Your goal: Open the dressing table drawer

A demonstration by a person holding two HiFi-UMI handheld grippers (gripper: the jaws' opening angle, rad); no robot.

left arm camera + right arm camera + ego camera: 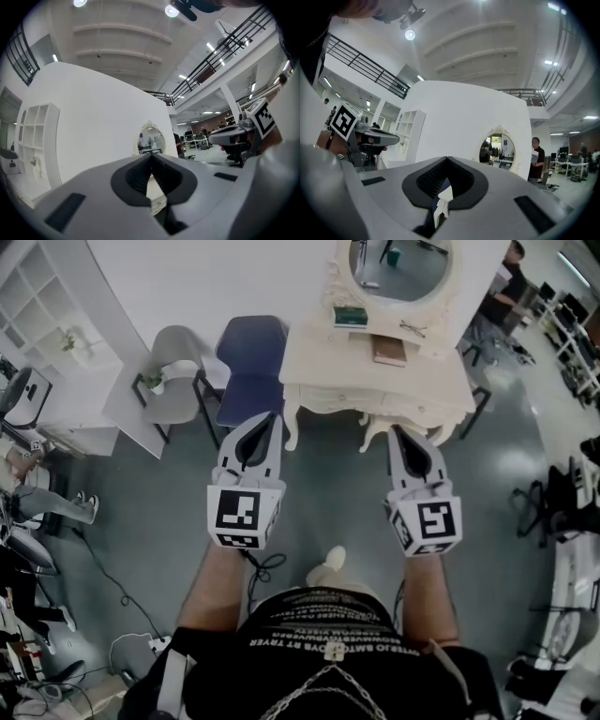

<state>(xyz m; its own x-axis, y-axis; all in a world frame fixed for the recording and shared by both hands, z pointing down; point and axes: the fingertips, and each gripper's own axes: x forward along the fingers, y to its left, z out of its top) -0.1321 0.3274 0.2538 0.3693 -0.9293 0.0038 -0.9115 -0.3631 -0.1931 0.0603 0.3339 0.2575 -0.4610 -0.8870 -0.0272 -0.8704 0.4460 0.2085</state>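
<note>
I hold both grippers out flat in front of me, side by side and apart. The left gripper is on my left. Its fingers are pressed together at the tips, and nothing is between them. The right gripper looks the same, with its fingers closed at the tips and nothing held.

The dressing table stands right ahead of me against the white wall. It is cream-colored with curly legs. The drawer is in the front of the table, under the tabletop. It looks pushed all the way in. Both grippers point toward the table. Neither one touches the table or the drawer.

A round mirror stands at the back of the tabletop. A brown book lies in front of it, and a green box sits a bit further back on the left.

A blue chair is just beside the table on its left. A grey chair is next to that. A white shelf stands far off to the left. A person stands behind the table on the right. The floor is grey and shiny.
</note>
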